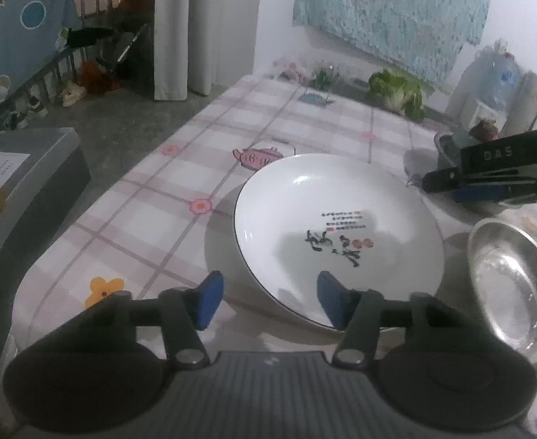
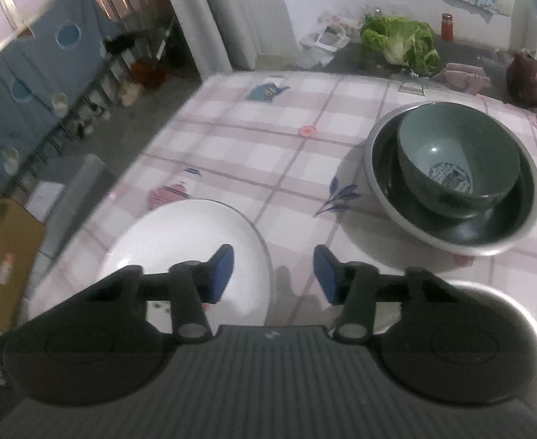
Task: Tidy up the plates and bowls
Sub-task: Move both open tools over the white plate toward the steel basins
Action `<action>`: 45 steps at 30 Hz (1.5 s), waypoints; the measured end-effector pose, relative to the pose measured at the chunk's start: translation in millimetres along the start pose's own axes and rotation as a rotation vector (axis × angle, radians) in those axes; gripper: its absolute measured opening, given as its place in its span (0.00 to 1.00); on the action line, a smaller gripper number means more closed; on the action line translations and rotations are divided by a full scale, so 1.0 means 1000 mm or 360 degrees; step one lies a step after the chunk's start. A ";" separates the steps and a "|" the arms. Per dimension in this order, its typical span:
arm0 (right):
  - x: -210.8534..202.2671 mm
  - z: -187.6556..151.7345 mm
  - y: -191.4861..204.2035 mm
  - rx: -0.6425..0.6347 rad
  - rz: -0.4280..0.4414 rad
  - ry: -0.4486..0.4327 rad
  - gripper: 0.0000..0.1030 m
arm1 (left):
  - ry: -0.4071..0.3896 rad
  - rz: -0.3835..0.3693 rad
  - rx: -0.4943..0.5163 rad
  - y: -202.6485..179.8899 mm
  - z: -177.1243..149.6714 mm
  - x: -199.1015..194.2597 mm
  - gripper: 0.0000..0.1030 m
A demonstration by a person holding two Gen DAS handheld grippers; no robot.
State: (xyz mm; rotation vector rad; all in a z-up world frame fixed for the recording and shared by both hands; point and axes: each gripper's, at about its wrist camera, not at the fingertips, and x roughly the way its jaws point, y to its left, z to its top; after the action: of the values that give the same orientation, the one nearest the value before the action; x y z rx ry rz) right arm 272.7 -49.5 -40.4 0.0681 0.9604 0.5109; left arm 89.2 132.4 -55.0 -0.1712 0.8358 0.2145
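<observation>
A white plate (image 1: 337, 234) with black brush writing lies on the checked tablecloth (image 1: 158, 197). My left gripper (image 1: 270, 298) is open and straddles the plate's near rim, one blue pad (image 1: 332, 300) over the inside and the other outside; neither presses on it. A shiny steel bowl (image 1: 513, 292) sits just right of the plate. My right gripper (image 2: 273, 274) is open above the gap between the white plate (image 2: 188, 248) and the steel bowl (image 2: 487, 300), holding nothing. Farther off, a green bowl (image 2: 458, 161) is nested inside a larger steel-rimmed bowl (image 2: 378, 183).
A cabbage (image 2: 400, 40), a dark red onion (image 2: 528, 80) and a red jar (image 2: 446, 25) lie at the far end. The table's left edge drops to the floor, with a cardboard box (image 2: 8, 256) and a railing beyond. The right gripper's black body (image 1: 487, 175) hovers right of the plate.
</observation>
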 end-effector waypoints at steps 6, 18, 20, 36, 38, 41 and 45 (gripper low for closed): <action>0.027 0.004 -0.003 -0.0008 -0.0022 0.0080 0.24 | 0.0061 0.0033 0.0043 -0.002 0.005 0.016 0.27; 0.027 -0.008 0.023 -0.0101 -0.0079 0.0109 0.12 | 0.0069 -0.0027 0.0091 0.007 0.008 0.014 0.20; 0.023 -0.012 0.025 -0.0097 -0.0083 0.0114 0.12 | 0.0072 -0.0011 0.0118 0.010 0.006 0.011 0.20; -0.015 -0.071 0.049 -0.0063 0.0041 0.0144 0.13 | 0.0090 -0.0005 0.0148 0.043 -0.013 -0.011 0.20; -0.018 -0.075 0.049 -0.0054 0.0057 0.0142 0.14 | 0.0090 -0.0009 0.0147 0.044 -0.014 -0.012 0.20; -0.023 -0.078 0.046 -0.0026 0.0084 0.0130 0.15 | 0.0094 -0.0023 0.0150 0.045 -0.016 -0.016 0.23; -0.041 -0.079 0.039 0.0021 0.0134 0.0060 0.20 | 0.0049 0.0008 0.0172 0.043 -0.018 -0.028 0.36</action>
State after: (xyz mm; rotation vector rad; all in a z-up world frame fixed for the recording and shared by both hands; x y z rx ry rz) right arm 175.7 -46.1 -43.8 0.1113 1.0008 0.5851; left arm 46.6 165.9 -48.8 -0.0714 0.8762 0.1710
